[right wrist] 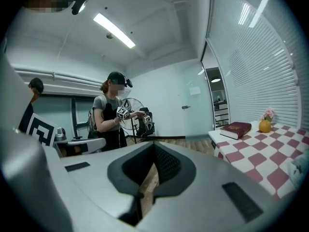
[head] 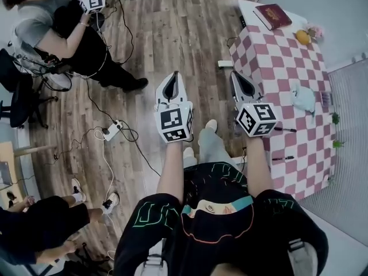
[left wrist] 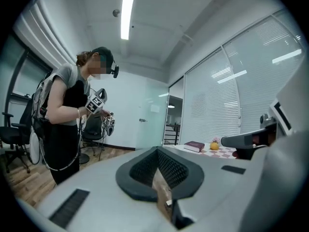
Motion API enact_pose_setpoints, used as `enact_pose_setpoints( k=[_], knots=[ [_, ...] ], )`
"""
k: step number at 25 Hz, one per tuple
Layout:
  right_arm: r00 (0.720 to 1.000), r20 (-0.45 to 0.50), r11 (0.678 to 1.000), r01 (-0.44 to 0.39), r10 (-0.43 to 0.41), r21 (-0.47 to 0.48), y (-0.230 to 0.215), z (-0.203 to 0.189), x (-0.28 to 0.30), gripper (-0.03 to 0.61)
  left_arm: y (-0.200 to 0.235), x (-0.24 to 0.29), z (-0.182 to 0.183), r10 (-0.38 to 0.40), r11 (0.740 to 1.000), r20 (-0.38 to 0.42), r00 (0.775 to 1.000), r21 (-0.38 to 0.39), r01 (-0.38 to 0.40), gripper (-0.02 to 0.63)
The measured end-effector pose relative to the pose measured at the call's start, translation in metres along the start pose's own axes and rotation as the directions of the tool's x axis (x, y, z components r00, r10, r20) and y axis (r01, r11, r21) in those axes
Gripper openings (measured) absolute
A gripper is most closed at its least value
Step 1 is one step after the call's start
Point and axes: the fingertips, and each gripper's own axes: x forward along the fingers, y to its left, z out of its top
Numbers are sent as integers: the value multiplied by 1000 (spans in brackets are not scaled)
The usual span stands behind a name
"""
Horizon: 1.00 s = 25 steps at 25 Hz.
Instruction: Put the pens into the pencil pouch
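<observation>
Judging by how things lay, pretty much nothing had been done yet. The left gripper [head: 172,80] and the right gripper [head: 238,80] were both held out over the wooden floor, short of the checkered bench [head: 270,56]. Each was closed tight, with nothing caught between its jaws. The pencil pouch [head: 303,98], taken to be the pale blue thing on the cloth, was seen lying mid-bench; whether it was zipped couldn't be told. Two dark pens were counted outside it, one pen [head: 286,130] just beside the near edge and a second pen [head: 282,158] further along that edge, both apart from the pouch. So the full job was left: two pens to be picked up and dropped in. Two small green bits [head: 336,119] at the far edge couldn't be identified. One red book [head: 272,16] and one orange fruit [head: 303,37] were also counted.
</observation>
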Motion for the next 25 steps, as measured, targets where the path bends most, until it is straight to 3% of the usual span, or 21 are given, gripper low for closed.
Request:
enact_pose_setpoints(
  k=[11, 18, 25],
  knots=[
    [999, 49, 1000, 18, -19, 24, -87, 34, 63, -5, -37, 108, 22, -51, 997, -2, 999, 58, 51, -3],
    [986, 74, 986, 144, -151, 90, -177, 44, 56, -5, -114, 180, 16, -191, 975, -54, 980, 101, 196, -3],
    [939, 98, 939, 314, -329, 141, -270, 46, 14, -4, -207, 230, 10, -360, 919, -89, 929, 137, 369, -3]
  ],
)
